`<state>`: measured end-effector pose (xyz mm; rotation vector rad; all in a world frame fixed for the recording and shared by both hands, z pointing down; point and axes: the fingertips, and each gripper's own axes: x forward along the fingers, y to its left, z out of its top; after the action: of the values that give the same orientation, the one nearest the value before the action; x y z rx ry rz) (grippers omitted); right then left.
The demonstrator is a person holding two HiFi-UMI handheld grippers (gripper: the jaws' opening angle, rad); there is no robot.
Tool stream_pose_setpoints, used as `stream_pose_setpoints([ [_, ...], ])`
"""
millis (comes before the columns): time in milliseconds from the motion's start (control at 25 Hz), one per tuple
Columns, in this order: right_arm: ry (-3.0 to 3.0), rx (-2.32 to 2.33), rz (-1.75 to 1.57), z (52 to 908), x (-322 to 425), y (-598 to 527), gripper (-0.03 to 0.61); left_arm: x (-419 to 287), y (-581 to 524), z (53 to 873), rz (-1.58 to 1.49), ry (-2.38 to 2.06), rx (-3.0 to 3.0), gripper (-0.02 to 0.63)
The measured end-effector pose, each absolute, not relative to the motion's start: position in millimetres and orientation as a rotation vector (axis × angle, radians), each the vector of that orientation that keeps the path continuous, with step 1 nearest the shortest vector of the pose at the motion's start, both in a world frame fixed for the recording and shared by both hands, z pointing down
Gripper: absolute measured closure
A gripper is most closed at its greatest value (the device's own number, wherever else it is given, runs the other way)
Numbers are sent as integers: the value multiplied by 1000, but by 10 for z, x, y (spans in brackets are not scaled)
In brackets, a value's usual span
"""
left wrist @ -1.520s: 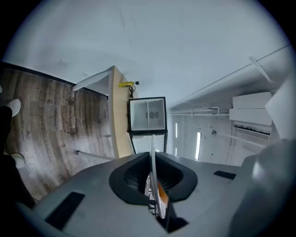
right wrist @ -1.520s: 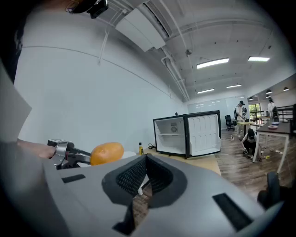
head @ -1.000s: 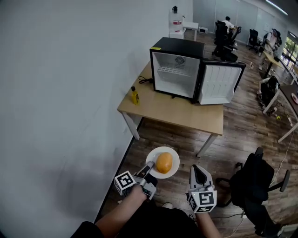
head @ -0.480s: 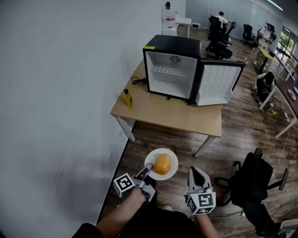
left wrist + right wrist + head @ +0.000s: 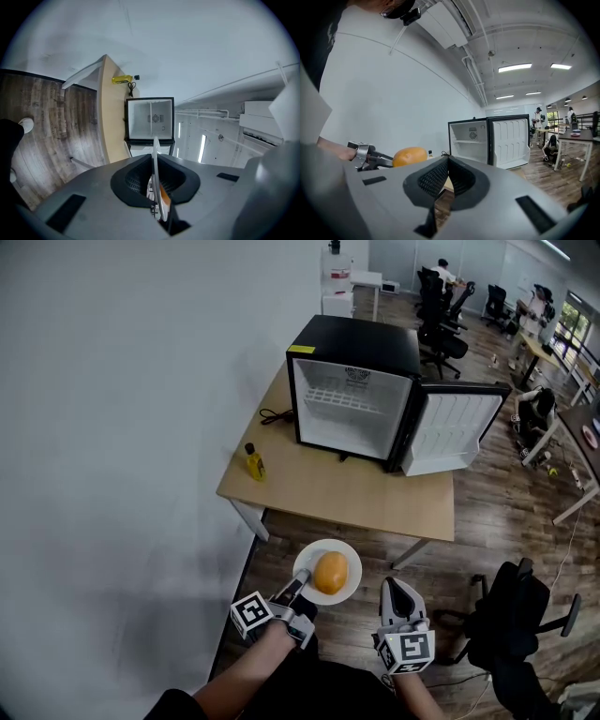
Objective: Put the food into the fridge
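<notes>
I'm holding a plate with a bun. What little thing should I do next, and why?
Probably carry the plate forward, level, toward the mini fridge. The left gripper is shut on the plate's rim with the bun loose on top, and the fridge stands on the table some way ahead, door open.

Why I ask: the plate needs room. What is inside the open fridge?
The fridge holds only a bare wire shelf high in its white interior; no food shows. The strip of floor just behind its front frame is covered in the head view.
</notes>
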<state>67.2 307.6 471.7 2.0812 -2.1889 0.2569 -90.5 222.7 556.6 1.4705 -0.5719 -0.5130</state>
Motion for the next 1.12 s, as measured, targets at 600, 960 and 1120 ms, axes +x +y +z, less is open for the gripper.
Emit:
stream_pose_setpoints([
  [600, -2050, 2192, 245, 4711, 672, 1814, 518, -851, 954, 5572, -374, -501, 1492, 584],
  [960, -2005, 2188, 322, 4930, 557, 1351, 518, -799, 488, 5703, -331, -459, 1492, 584],
  [1120, -2010, 2185, 323, 5004, 646, 1127, 518, -777, 255, 5787, -318, -494, 1491, 584],
])
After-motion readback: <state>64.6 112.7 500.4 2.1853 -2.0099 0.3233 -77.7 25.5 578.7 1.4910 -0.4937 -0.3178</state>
